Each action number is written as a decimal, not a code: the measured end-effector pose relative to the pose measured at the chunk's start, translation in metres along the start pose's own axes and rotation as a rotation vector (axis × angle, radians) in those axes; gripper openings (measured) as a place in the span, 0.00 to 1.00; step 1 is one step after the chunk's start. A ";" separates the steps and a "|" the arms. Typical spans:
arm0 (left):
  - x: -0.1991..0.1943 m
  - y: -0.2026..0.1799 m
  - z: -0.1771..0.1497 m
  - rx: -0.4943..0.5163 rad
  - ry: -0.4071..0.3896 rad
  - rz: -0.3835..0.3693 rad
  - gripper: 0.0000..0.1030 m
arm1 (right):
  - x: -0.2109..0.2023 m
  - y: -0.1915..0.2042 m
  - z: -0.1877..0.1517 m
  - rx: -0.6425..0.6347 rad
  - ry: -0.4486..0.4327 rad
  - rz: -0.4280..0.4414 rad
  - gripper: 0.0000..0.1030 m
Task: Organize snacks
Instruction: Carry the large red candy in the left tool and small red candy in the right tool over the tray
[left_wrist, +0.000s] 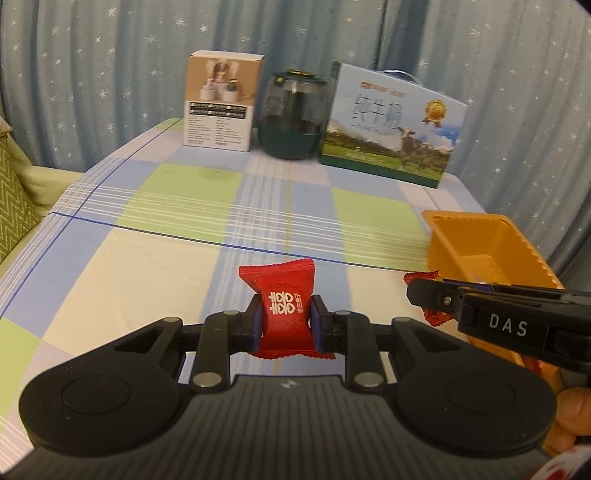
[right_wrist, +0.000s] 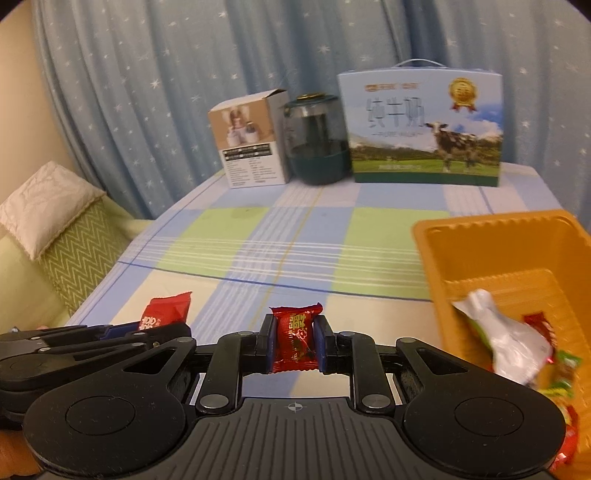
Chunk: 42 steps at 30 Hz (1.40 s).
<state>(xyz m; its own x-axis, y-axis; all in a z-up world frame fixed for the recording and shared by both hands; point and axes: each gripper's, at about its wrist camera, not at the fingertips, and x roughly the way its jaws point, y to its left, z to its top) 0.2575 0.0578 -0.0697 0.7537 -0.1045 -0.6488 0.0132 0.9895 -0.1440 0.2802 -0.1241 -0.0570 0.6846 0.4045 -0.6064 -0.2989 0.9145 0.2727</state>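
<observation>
Plainly, each candy is a light, crinkly thing: a small hard or chewy lump sealed in glossy red foil with frilled, crimped ends; the wrapper will slide and crumple, so the sound place to take hold is across the plump middle, not by the thin flaps. The left gripper (left_wrist: 286, 323) has its jaws pinching the red candy (left_wrist: 284, 314) with white double-happiness print exactly there, the blue pads pressed into both sides and the packet standing upright, lifted above the desk (left_wrist: 155, 266); the right gripper (right_wrist: 294, 341) likewise has its jaws pinching a narrower flowered candy (right_wrist: 295, 341) at its waist, and it too looks clear of the cloth. Little squeeze should be needed, I judge, though too much would dent the foil. Just to the right sits the orange tray (right_wrist: 491, 236), thin moulded plastic with ribbed walls and a rolled rim, probably flimsy and easy to shove; inside lie a silvery white packet (right_wrist: 506, 343) and some red and green wrappers. Under everything is a soft checked cloth of blue, green and cream. At the far edge stand a white carton (right_wrist: 251, 147), a dark green jar (right_wrist: 317, 140) with smoky clear sides, and a glossy milk box (right_wrist: 424, 129) showing a cow; behind hangs a blue curtain (right_wrist: 166, 92) with stars.
</observation>
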 end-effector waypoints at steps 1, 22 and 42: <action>-0.001 -0.005 -0.001 0.006 -0.003 -0.005 0.22 | -0.005 -0.002 -0.001 0.000 -0.001 -0.007 0.21; -0.019 -0.094 -0.008 0.079 -0.038 -0.162 0.22 | -0.097 -0.077 -0.010 0.036 -0.098 -0.162 0.21; 0.008 -0.176 -0.006 0.164 -0.011 -0.316 0.22 | -0.132 -0.150 -0.012 0.184 -0.166 -0.303 0.21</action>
<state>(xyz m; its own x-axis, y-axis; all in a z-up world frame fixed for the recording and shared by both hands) 0.2571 -0.1178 -0.0545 0.7025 -0.4082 -0.5829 0.3519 0.9112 -0.2140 0.2272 -0.3148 -0.0269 0.8262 0.0961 -0.5551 0.0473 0.9701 0.2382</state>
